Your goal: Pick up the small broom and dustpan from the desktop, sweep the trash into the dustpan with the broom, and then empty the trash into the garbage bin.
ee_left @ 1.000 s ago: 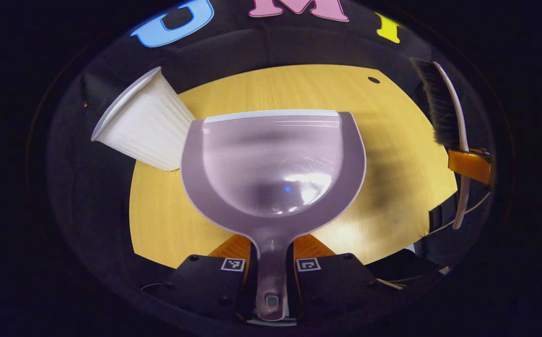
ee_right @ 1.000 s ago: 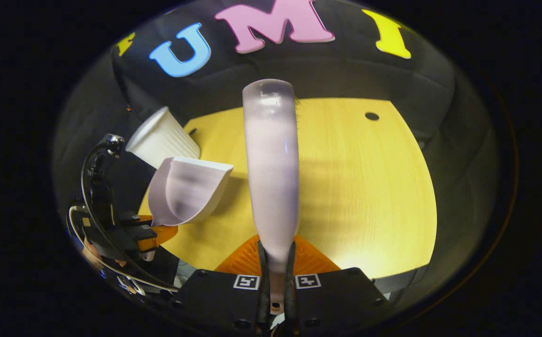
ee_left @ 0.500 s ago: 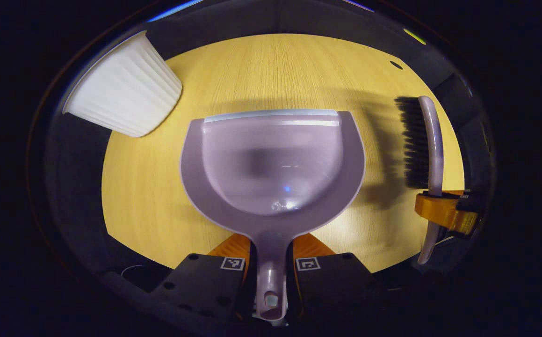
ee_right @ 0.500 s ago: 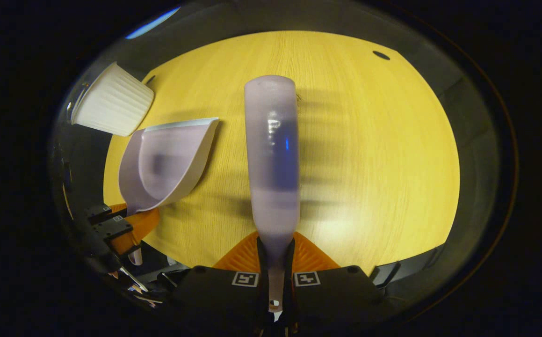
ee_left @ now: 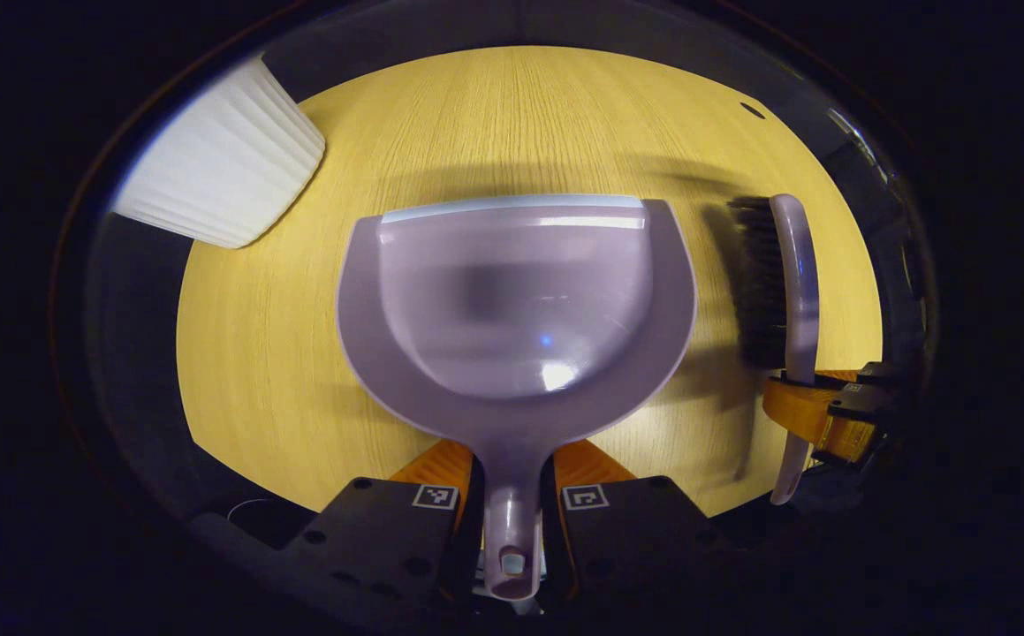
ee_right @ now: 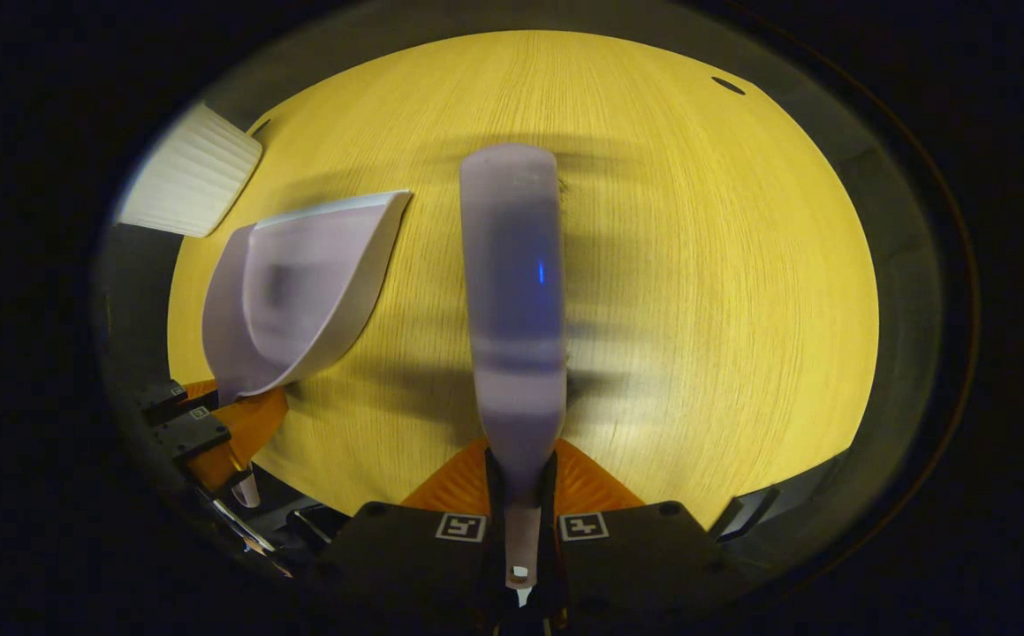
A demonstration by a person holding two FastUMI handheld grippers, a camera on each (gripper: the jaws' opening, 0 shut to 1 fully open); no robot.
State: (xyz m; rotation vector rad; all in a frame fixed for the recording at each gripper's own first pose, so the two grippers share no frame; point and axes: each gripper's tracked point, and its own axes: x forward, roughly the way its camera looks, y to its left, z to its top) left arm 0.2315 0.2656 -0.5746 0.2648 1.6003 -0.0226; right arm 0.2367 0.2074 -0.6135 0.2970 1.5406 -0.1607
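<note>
Pale lilac plastic dustpan [ee_left: 516, 300] sits clamped by its narrow handle in my left hand-held gripper [ee_left: 512, 517], both fingers pressing the stem. Pan looks empty, no trash visible in it or on the tabletop [ee_left: 512, 115]. Over the last second both cameras tipped down from the booth wall toward the wood, and the white ribbed plastic garbage bin [ee_left: 216, 172] slid up to the far left. I judge the dump is done and the tools are heading back down to the tabletop. Small broom with a lilac plastic back and black bristles [ee_right: 513, 291] is gripped at its thin handle in my right hand-held gripper [ee_right: 520, 530], closed on it; it shows at the right in the left gripper view, bristles pointing left. Dustpan is smooth, glossy, rounded scoop with a flat pale front lip. Bin is fluted and tapered. Tabletop is yellow wood-grain laminate, matte, with a dark round hole far right.
</note>
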